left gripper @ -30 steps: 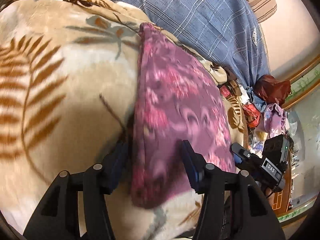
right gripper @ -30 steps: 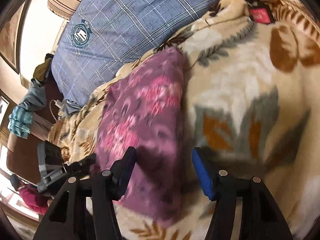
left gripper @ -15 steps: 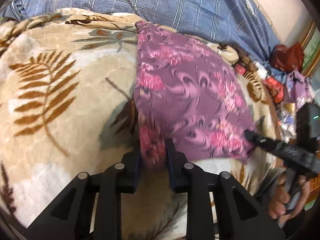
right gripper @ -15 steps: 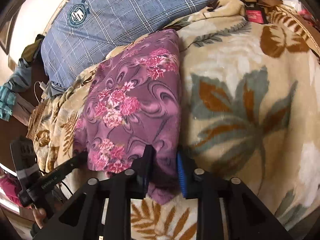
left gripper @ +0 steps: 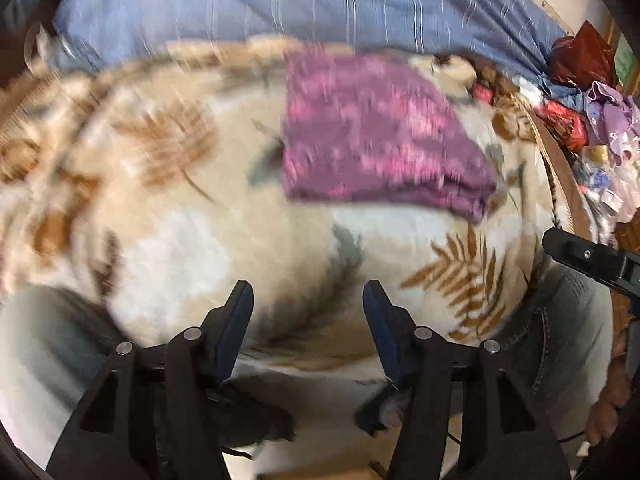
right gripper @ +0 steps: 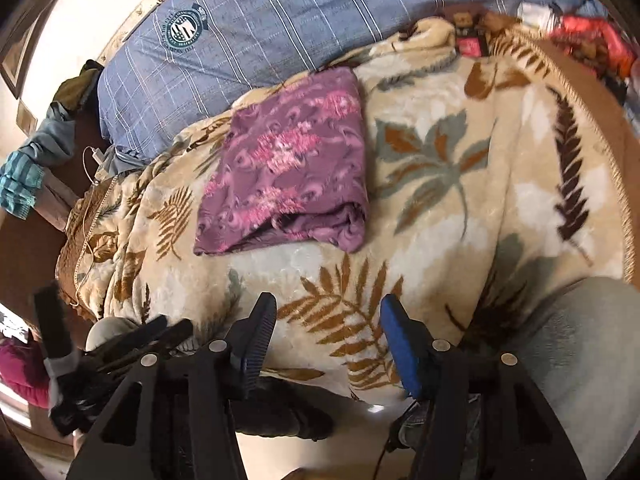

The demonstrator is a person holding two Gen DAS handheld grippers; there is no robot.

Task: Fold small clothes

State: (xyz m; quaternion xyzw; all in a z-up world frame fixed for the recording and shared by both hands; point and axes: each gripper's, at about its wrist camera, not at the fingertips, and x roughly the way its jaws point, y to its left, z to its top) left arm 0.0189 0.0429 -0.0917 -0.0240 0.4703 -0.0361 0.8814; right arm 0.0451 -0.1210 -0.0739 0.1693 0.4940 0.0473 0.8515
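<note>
A purple cloth with pink flowers [right gripper: 288, 168] lies folded into a compact square on the beige leaf-patterned blanket [right gripper: 440, 208]; the left wrist view shows the same cloth [left gripper: 372, 132], blurred. My left gripper [left gripper: 308, 320] hangs over the blanket's near edge, well short of the cloth, its jaws opening with nothing between them. My right gripper [right gripper: 326, 332] is likewise pulled back above the near edge, jaws opening and empty. The left gripper's black body [right gripper: 120, 344] shows at the lower left of the right wrist view.
A blue plaid pillow [right gripper: 300, 20] lies behind the blanket. Clutter of bags and packets [left gripper: 580, 92] sits at the far right. The person's legs in pale jeans [right gripper: 580, 340] are at the blanket's near edge. Clothes [right gripper: 24, 176] hang at the far left.
Both grippers pinched the cloth's near edge, carried it over toward the pillow, then let go and drew back and up. The cloth now lies folded shorter.
</note>
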